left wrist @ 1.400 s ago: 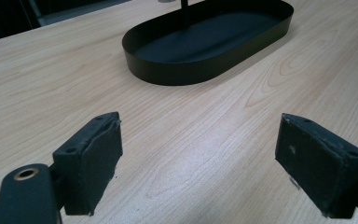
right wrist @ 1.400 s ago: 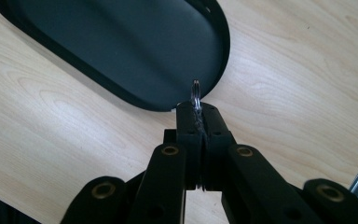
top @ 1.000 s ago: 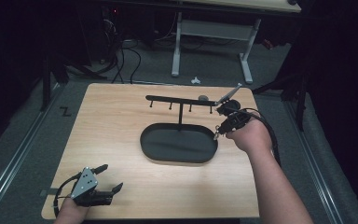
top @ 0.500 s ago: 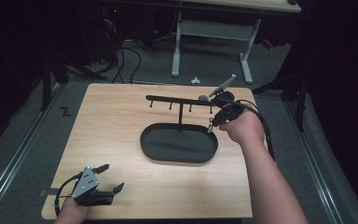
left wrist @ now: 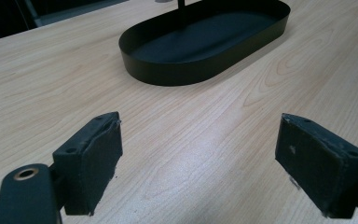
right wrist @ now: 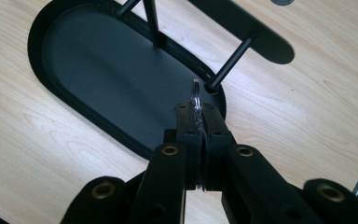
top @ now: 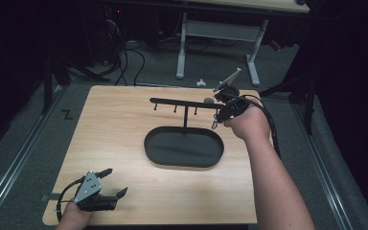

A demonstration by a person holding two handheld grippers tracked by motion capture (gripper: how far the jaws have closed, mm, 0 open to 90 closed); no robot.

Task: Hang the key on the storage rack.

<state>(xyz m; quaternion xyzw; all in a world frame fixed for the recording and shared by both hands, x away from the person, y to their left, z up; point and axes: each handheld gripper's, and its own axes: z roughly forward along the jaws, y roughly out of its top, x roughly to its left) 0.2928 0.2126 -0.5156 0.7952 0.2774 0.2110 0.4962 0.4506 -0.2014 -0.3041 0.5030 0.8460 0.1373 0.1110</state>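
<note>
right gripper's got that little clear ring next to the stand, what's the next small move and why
Probably ease the right gripper toward the hook at the near end of the stand's crossbar, to hang the ring. The jaws are shut on a thin clear ring held edge-on just above the black tray, near that end of the bar. The left gripper rests open, far off.

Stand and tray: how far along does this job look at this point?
Done: nothing that shows. The tray is empty and the hooks on the stand look bare. In hand: the right gripper is shut on a small clear piece, held by the stand's right end. Left: probably hanging or setting that piece down. The left gripper is open at the table's near left corner.
</note>
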